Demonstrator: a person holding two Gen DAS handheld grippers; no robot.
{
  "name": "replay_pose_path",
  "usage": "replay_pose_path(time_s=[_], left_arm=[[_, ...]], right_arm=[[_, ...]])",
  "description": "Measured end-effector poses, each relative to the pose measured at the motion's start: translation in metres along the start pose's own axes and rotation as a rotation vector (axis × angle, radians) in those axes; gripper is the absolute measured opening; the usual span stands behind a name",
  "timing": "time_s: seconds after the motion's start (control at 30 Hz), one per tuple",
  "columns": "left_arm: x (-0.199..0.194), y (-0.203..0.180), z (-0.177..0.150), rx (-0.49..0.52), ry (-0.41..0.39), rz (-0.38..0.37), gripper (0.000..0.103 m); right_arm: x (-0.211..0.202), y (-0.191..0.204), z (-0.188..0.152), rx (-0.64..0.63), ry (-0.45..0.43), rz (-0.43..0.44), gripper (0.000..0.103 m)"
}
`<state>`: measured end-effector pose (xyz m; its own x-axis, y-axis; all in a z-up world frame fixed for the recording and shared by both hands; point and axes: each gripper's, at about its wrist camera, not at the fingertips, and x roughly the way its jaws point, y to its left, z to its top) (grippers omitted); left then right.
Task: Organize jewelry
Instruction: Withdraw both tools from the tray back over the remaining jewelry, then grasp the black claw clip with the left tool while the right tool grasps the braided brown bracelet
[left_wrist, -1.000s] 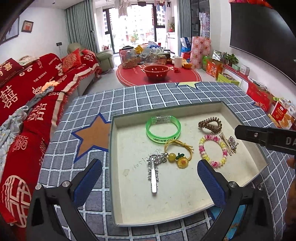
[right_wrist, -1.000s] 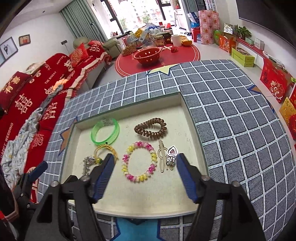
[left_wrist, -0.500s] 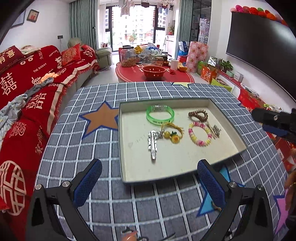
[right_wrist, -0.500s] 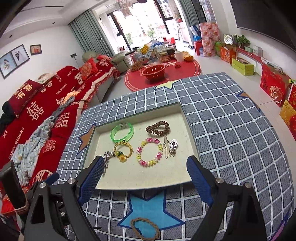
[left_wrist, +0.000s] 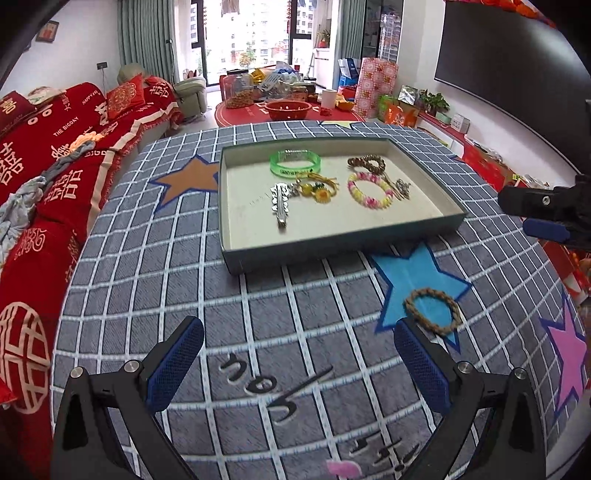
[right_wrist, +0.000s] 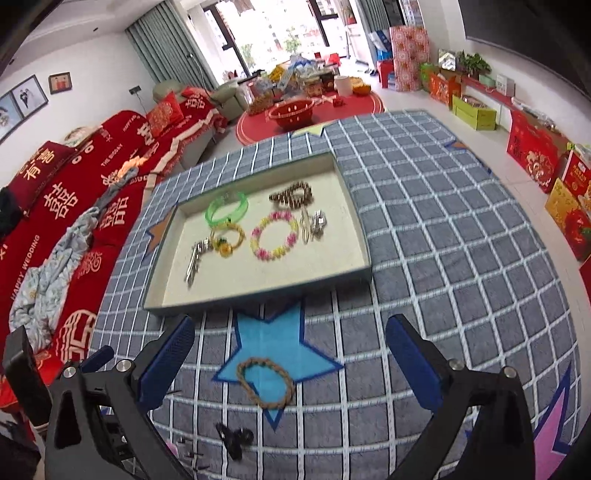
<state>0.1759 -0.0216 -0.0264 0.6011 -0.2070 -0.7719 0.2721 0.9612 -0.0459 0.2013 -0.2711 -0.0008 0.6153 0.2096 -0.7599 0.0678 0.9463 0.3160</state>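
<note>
Overhead, both tongs empty: left tongs (left_wrist: 297, 363) agape, right tongs (right_wrist: 290, 356) opening (sofa (left_wrist: 55, 147) reads "THE BIGDAY").

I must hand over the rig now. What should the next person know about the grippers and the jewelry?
Left gripper: open, empty.
Right gripper: jaws opening, nothing held.
Done: in the tray lie the green bangle, yellow bracelet, pink-yellow bead bracelet, brown spiral tie and silver clip.
Left: the braided brown bracelet on the blue star, and small dark pieces near the table's front edge.

Both grippers (left_wrist: 295, 365) (right_wrist: 290, 356) now sit back from the tray (left_wrist: 332, 242); the right's jaws are opening, empty.
</note>
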Motion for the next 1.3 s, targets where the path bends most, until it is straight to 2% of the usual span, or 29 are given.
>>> replay_pose_path(time_s=[0.2,0.5,1.0,1.1,1.3], left_arm=[[-0.001,-0.015,-0.023,0.010,0.040,-0.077,0.103],[0.002,-0.043,-0.040,0.040,0.078,-0.118,0.103],[0.016,-0.063,-0.047,0.039,0.105,-0.067,0.103],[0.019,-0.061,-0.046,0.030,0.111,-0.058,0.103],[0.022,-0.063,-0.045,0.032,0.115,-0.042,0.103]], right_arm=[[0.011,-0.003,-0.023,-0.027,0.056,-0.037,0.103],[0.034,-0.003,-0.042,-0.100,0.140,-0.104,0.103],[0.065,0.008,-0.046,-0.239,0.216,-0.164,0.101],[0.072,0.014,-0.046,-0.277,0.229,-0.177,0.086],[0.076,0.025,-0.045,-0.350,0.225,-0.180,0.069]])
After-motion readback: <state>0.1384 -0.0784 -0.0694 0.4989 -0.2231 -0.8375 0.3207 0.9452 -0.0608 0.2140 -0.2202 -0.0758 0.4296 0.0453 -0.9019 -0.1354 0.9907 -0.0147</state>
